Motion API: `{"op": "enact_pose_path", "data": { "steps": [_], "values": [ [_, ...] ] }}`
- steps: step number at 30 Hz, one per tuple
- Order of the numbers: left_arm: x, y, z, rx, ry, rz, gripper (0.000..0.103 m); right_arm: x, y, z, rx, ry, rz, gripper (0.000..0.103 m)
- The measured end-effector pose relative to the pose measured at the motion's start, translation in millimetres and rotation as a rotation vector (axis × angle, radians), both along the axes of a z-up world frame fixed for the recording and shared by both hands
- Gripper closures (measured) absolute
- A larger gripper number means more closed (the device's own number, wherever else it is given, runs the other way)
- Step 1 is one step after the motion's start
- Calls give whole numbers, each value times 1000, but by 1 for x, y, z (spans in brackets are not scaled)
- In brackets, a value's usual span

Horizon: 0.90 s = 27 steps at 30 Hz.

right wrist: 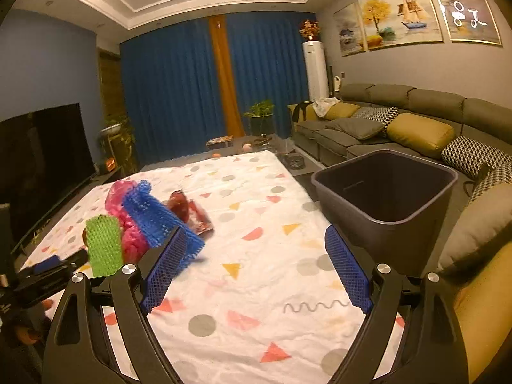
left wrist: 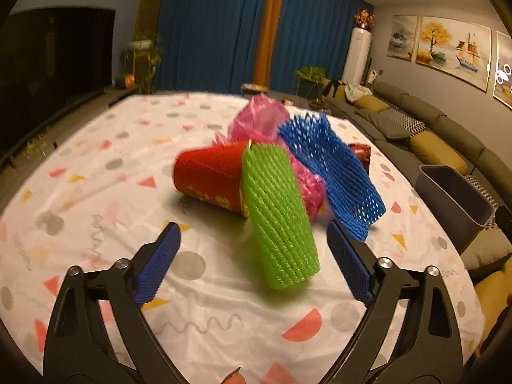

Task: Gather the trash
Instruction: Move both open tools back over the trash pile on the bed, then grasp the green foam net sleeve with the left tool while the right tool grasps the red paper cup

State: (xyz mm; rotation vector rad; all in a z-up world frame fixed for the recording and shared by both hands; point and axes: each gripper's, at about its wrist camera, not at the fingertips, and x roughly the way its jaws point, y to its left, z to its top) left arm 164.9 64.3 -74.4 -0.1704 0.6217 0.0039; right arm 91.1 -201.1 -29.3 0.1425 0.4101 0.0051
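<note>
Table under a white tablecloth [left wrist: 105, 211] with coloured shapes fills both my views. Dark grey trash bin [right wrist: 384, 198] stands off the table's right edge, mouth up, beside the sofa [right wrist: 400, 118].

Trash sits in one heap near mid-table. Blue foam net [left wrist: 332, 172] drapes over the heap's right side, long axis running from far-left to near-right. Green foam net sleeve [left wrist: 278, 217] leans on the heap, long axis pointing away from my left camera, near end low toward me, far end resting against the red paper cup [left wrist: 208, 176]. The cup lies on its side, axis across the view, closed base to the left. Crumpled pink plastic bag [left wrist: 259, 118] is behind and under the nets. A red wrapper [right wrist: 188, 211] lies just right of the blue net.

Left gripper [left wrist: 252, 262] tilts down at the heap, jaws spread wide, the green sleeve's near end between them; pads not touching it, nothing held. Right gripper [right wrist: 256, 262] also angled down over bare cloth, jaws wide, empty, heap at its left, bin at its right.
</note>
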Motion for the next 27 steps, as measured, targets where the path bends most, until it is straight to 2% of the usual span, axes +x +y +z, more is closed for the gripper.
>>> {"op": "enact_pose_path", "data": {
  "steps": [3, 6, 9, 11, 14, 19, 27],
  "values": [
    [12, -3, -10, -22, 46, -27, 27, 3, 7, -2, -6, 9, 17, 18],
    [22, -2, -20, -81, 91, -55, 39, 8, 15, -5, -14, 20, 30, 18],
    [29, -1, -27, -113, 126, -71, 53, 13, 18, -8, -18, 34, 44, 18],
    [29, 0, -30, -131, 132, -83, 70, 17, 22, -11, -23, 41, 54, 18],
    [28, 1, -31, -145, 135, -95, 81, 20, 28, -13, -26, 49, 66, 18],
    [14, 2, -22, -145, 99, -115, 91, 27, 40, -16, -32, 64, 87, 18],
    [-24, 17, 7, -158, 7, -125, 91, 32, 70, -20, -42, 82, 147, 18]
  ]
}}
